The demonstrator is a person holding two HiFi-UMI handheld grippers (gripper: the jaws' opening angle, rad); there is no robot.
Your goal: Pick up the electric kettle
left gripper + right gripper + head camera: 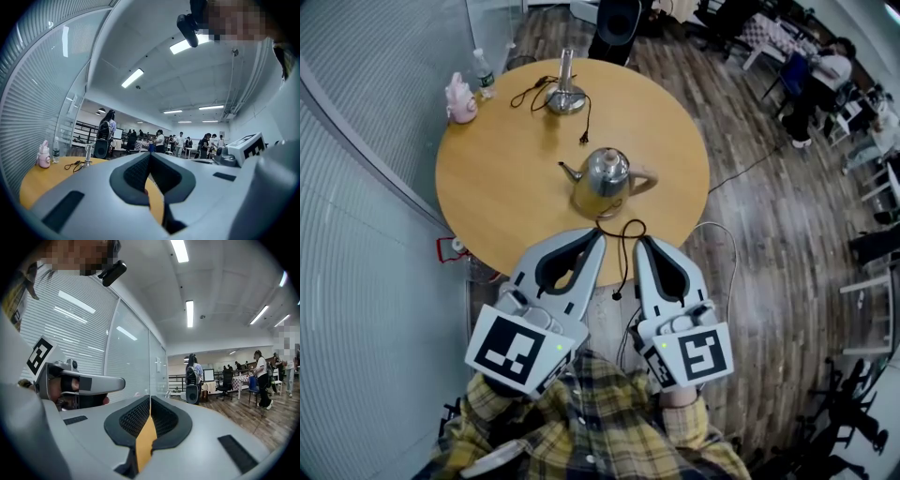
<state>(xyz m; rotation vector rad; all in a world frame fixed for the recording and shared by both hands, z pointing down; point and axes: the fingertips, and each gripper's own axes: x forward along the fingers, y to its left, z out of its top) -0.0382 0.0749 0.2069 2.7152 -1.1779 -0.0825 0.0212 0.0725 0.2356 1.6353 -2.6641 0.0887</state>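
Note:
The steel electric kettle stands near the middle of the round wooden table, spout to the left and handle to the right. Its power base, with an upright post and a black cord, sits at the table's far side. My left gripper and right gripper lie side by side over the table's near edge, just short of the kettle, both shut and empty. The left gripper view shows its jaws closed and the base. The right gripper's jaws are closed too. The kettle is hidden in both gripper views.
A pink bottle and a clear water bottle stand at the table's far left edge. A black cable hangs off the near edge between the grippers. A glass wall runs along the left; people and chairs are at the far right.

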